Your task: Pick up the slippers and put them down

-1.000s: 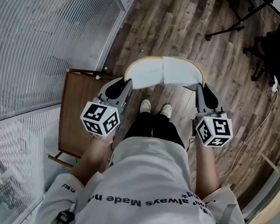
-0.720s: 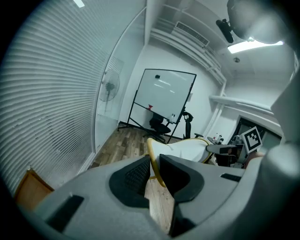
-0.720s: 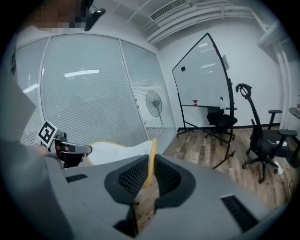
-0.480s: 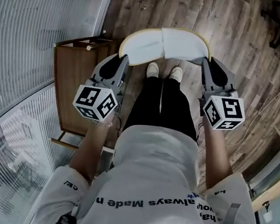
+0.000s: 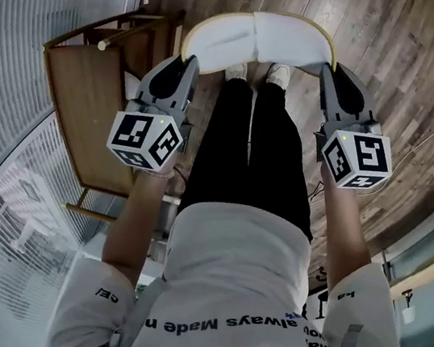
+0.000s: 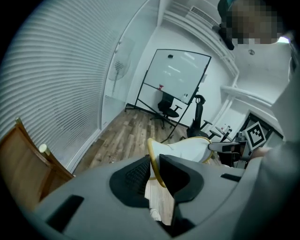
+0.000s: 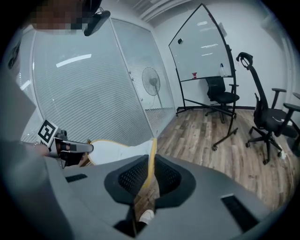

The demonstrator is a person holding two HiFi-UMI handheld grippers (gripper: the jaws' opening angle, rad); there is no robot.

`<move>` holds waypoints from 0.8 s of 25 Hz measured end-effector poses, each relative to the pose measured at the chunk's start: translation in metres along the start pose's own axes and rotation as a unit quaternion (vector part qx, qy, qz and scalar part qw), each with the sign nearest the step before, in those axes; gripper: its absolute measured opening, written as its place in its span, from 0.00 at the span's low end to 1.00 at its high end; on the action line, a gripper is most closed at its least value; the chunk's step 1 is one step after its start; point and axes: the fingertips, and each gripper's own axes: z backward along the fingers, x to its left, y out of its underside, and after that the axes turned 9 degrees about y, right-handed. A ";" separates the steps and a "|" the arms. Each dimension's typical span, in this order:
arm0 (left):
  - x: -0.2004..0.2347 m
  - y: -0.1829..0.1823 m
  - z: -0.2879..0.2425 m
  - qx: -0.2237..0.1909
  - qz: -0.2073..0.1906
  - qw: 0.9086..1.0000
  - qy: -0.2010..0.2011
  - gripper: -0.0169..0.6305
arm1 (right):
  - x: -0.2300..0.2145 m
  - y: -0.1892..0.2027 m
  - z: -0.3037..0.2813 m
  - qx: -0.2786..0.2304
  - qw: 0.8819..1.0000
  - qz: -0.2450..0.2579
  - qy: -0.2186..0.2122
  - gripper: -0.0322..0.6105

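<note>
A pair of thin white slippers (image 5: 258, 40) with yellow edging hangs stretched between my two grippers, above the person's white shoes (image 5: 279, 74). My left gripper (image 5: 189, 64) is shut on the left end. In the left gripper view the yellow rim (image 6: 154, 159) is pinched between the pads of the left gripper (image 6: 154, 171). My right gripper (image 5: 329, 68) is shut on the right end. In the right gripper view the slipper's edge (image 7: 151, 159) runs between the black pads of the right gripper (image 7: 151, 177), and the white sole (image 7: 117, 152) stretches away to the left.
A wooden chair (image 5: 82, 98) stands close on the left beside a glass wall with blinds (image 5: 39, 10). Black office chairs (image 7: 269, 117), a whiteboard on a stand (image 6: 176, 77) and a floor fan (image 7: 151, 82) stand farther off on the wooden floor (image 5: 397, 66).
Both grippers have come down together with the slippers held between them. The slippers now hang nearer the person's shoes and partly cover them.
</note>
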 end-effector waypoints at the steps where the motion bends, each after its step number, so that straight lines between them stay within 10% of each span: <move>1: 0.006 0.008 -0.008 0.002 0.001 1.000 0.000 0.13 | -0.003 0.008 -0.008 0.004 1.000 0.001 0.001 0.11; 20: 0.103 0.131 -0.145 0.049 0.012 0.999 -0.012 0.13 | -0.064 0.145 -0.157 0.055 0.998 -0.008 0.004 0.11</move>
